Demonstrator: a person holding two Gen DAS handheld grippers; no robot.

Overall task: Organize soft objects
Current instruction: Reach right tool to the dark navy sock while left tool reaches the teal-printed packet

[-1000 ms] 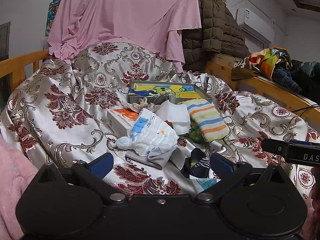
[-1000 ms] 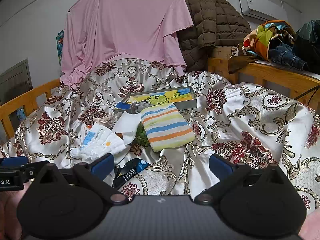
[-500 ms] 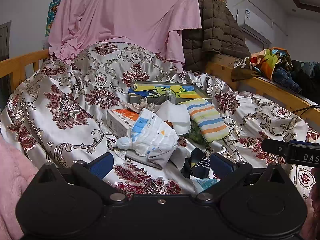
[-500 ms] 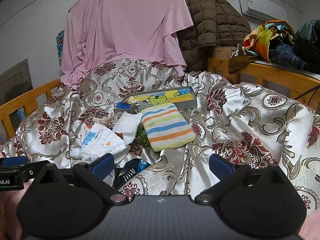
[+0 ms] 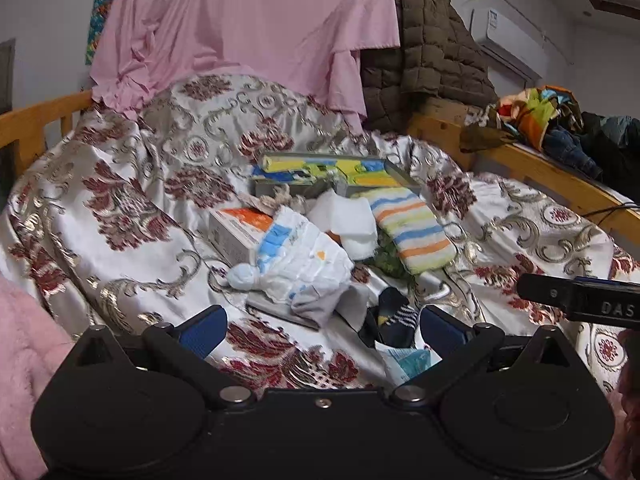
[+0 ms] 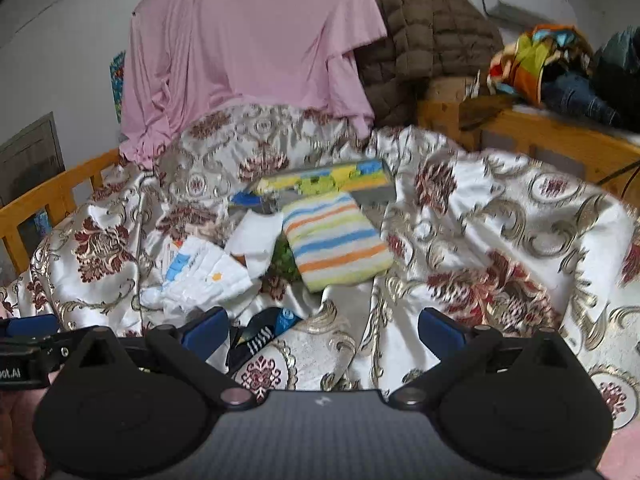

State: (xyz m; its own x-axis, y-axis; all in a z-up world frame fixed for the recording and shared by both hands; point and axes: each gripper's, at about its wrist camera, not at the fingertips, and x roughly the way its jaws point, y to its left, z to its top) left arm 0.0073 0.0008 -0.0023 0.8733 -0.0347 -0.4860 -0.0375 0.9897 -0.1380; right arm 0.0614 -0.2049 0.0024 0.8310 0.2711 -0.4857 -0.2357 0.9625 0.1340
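Both grippers spread, empty: left gripper (image 5: pixel 320 326) low over bedspread (image 5: pixel 132 216), dark socks (image 5: pixel 394 318) just ahead between its fingers; right gripper (image 6: pixel 322 328) likewise low. Right view now blurred, pile slightly lower in frame than half a second ago: likely starting its approach, nothing grasped yet. Further out, diaper (image 5: pixel 300 258) draped over orange-white box (image 5: pixel 236 232); striped towel (image 6: pixel 336 242) folded, long axis running away toward cartoon-print box (image 6: pixel 324 180), near end pointing at right gripper.

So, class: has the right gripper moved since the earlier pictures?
Yes: the pastel-striped folded towel sits slightly higher in its blurred view, so the right gripper has dipped downward a little.
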